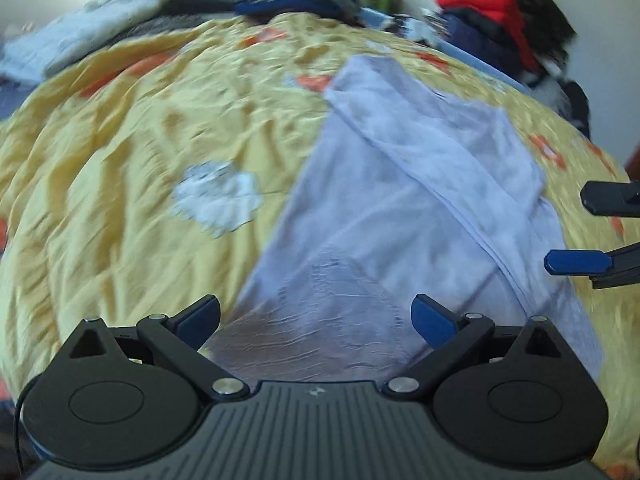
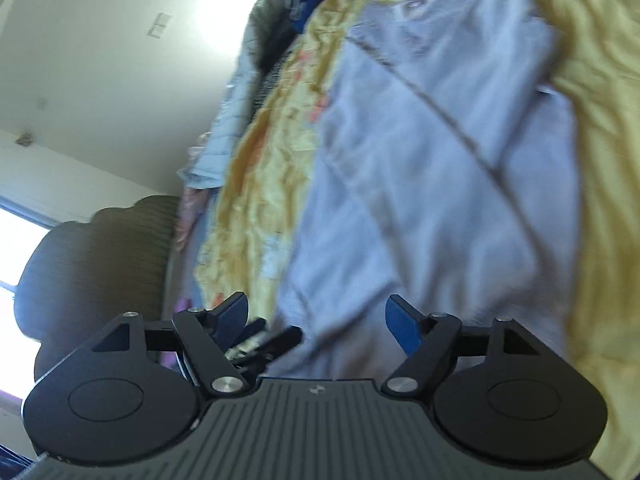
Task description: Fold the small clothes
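Note:
A pale lavender-white garment (image 1: 404, 216) lies on the yellow flowered bedspread (image 1: 132, 132), one side folded over along a diagonal crease. My left gripper (image 1: 316, 316) hovers over its near end, open, nothing between its fingers. In the same view my right gripper (image 1: 568, 232) comes in from the right edge beside the garment, its two fingers apart. In the right wrist view the garment (image 2: 432, 168) fills the middle, and my right gripper (image 2: 316, 320) is open above it with nothing between its blue pads. Both views are blurred.
Piles of dark, blue and red clothes (image 1: 492, 20) sit along the far side of the bed against the wall, and a grey-blue blanket (image 1: 68, 44) lies at the far left. A dark padded chair (image 2: 100, 256) stands beside the bed.

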The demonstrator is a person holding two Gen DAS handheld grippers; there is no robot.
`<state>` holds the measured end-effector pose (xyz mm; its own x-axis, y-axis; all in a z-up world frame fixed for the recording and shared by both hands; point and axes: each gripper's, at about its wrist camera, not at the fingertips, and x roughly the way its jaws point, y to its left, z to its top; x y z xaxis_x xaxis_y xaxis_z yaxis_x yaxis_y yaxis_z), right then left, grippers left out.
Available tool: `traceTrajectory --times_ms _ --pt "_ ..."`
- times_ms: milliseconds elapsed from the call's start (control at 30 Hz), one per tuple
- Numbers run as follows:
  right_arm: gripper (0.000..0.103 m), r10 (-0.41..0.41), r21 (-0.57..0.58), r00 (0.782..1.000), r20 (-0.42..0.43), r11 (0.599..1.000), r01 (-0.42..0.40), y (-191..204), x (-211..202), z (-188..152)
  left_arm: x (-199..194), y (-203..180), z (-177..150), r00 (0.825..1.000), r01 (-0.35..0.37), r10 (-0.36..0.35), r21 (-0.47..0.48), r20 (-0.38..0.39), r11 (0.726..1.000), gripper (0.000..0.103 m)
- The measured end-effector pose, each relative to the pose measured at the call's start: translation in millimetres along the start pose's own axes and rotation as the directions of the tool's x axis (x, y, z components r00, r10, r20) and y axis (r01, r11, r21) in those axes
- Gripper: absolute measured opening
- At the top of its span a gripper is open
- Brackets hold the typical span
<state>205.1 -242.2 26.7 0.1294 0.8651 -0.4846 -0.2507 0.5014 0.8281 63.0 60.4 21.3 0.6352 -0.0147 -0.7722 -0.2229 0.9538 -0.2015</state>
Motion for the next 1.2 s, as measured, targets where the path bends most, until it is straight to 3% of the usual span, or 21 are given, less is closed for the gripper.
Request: traceTrajectory --times_ms 67,200,233,267,300,333,433,533,567,667,767,833,933,1033,1100,1167,1200 --pt "0.074 0.045 0.0 0.999 -0.027 0.999 -0.045 8.5 21.9 12.5 2.8 14.9 -1.0 0.999 0.0 -0.003 -0.074 -0.04 0.997 0.102" --pt "0.077 0.085 0.01 0.991 -0.106 0.996 -0.084 16.0 74.3 33.7 1.0 28.8 0.1 0.998 0.036 -0.043 -0.148 -0.045 0.988 0.1" --pt "0.077 0.073 0.019 0.99 -0.123 0.997 -0.071 14.0 86.7 37.0 -0.3 31.1 0.8 0.999 0.033 -0.039 -0.158 -0.037 0.987 0.09" --pt "0.077 0.046 0.025 0.989 -0.139 0.999 -0.043 11.3 99.6 39.6 -1.3 31.5 2.3 0.999 0.024 -0.029 -0.149 -0.033 0.989 0.065" --pt "0.076 0.016 0.022 0.989 -0.149 1.0 -0.012 7.4 107.9 40.4 -1.6 31.5 3.8 0.999 0.005 -0.01 -0.134 -0.035 0.991 0.048" --pt "0.066 -0.022 0.017 0.988 -0.152 1.0 0.025 1.9 114.3 40.4 -0.9 32.9 4.3 0.999 -0.011 0.005 -0.128 -0.044 0.992 0.025" --pt "0.051 -0.009 0.05 0.992 -0.124 0.999 0.015 -12.4 108.5 42.9 -1.3 37.1 4.9 0.998 -0.005 -0.001 -0.103 -0.057 0.995 0.023" --pt "0.049 0.005 0.09 0.995 -0.096 0.996 0.004 -21.6 99.5 42.2 -1.6 33.1 4.5 0.998 -0.024 0.022 -0.031 -0.062 0.999 0.016" --pt "0.05 0.003 0.074 0.995 -0.101 0.997 0.004 -21.1 99.2 40.5 -1.3 30.9 4.1 0.997 -0.037 0.037 0.003 -0.062 0.999 0.01" --pt "0.049 -0.013 0.01 0.994 -0.106 1.0 0.014 -16.9 99.3 35.7 -2.0 30.3 1.8 0.997 -0.037 0.041 0.064 -0.062 0.997 0.005" --pt "0.055 -0.004 0.048 0.993 -0.118 0.999 0.01 -16.0 96.9 38.7 -3.4 30.2 1.6 0.996 -0.052 0.058 0.085 -0.072 0.995 0.005" --pt "0.064 0.012 0.045 0.995 -0.101 0.999 -0.007 -10.6 87.0 42.4 -5.2 26.9 2.9 0.993 -0.075 0.085 0.113 -0.085 0.991 0.005" --pt "0.067 0.045 0.002 0.999 -0.006 0.999 -0.045 -3.5 55.5 62.3 -13.7 24.6 13.5 0.99 -0.103 0.114 0.129 -0.082 0.986 0.006" --pt "0.071 -0.009 0.011 0.989 0.146 1.0 0.007 -19.7 15.8 104.9 -24.1 16.4 42.4 0.997 -0.068 0.065 0.118 0.03 0.991 0.012" --pt "0.07 -0.04 0.093 0.972 0.231 0.995 0.019 -41.8 -1.9 139.7 -17.6 2.3 66.6 0.994 -0.023 0.008 0.133 0.107 0.991 0.034" --pt "0.07 -0.048 0.172 0.953 0.299 0.985 -0.004 -66.2 -12.6 175.5 1.3 -19.6 91.8 0.984 -0.016 -0.013 0.163 0.179 0.986 0.086" --pt "0.07 -0.05 0.202 0.947 0.316 0.979 -0.016 -75.9 -13.8 190.7 13.3 -32.4 103.1 0.975 -0.016 -0.025 0.182 0.223 0.983 0.088"
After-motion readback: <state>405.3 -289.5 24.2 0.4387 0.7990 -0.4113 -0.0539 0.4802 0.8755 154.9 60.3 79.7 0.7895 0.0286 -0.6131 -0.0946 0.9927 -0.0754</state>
